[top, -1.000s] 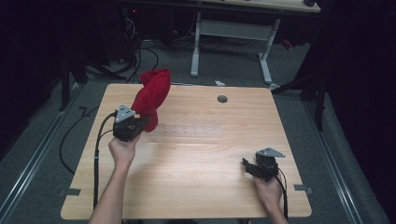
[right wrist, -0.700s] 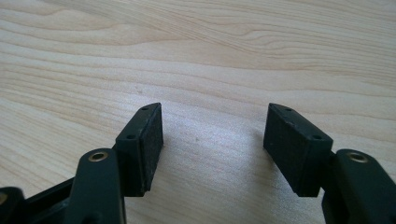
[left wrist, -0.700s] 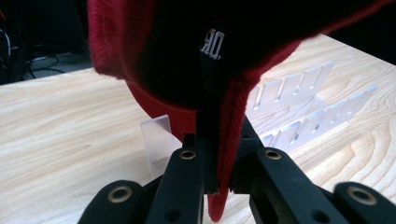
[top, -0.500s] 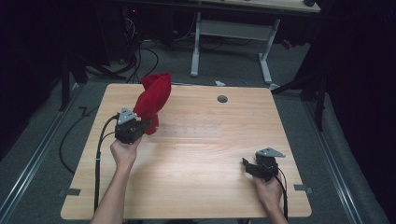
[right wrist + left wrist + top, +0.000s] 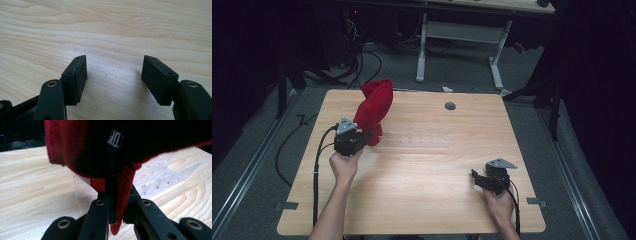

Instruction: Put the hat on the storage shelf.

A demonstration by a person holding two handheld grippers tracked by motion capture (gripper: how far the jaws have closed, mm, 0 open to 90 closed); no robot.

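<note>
- High view: I am holding my left gripper (image 5: 362,136) over the left half of the pale wooden worktop (image 5: 427,170), between the left edge and the middle, and its jaws are clamping the lower end of a red knitted fabric piece (image 5: 374,107).
- The red fabric is rising from the jaws and leaning toward the far left corner of the worktop, bunched and lifted off the surface.
- A clear plastic rack with a row of slots (image 5: 414,140) is lying flat near the middle of the worktop, just beside the fabric's lower end.
- A small grey round cap (image 5: 450,106) is sitting in the worktop near the far edge, right of centre.
- I am resting my right gripper (image 5: 476,176) near the right end of the near edge, well apart from the fabric.
- Left gripper view: my jaws are standing pressed together on a fold of the red fabric (image 5: 125,192), with a strip of it hanging below the pads; a dark inner side with a small label is showing above, and the clear rack (image 5: 160,183) is lying on the wood behind.
- Right gripper view: my right gripper (image 5: 114,72) is standing with its jaws wide apart, gripping nothing, with bare wood grain (image 5: 112,30) between the pads (image 5: 81,75).
</note>
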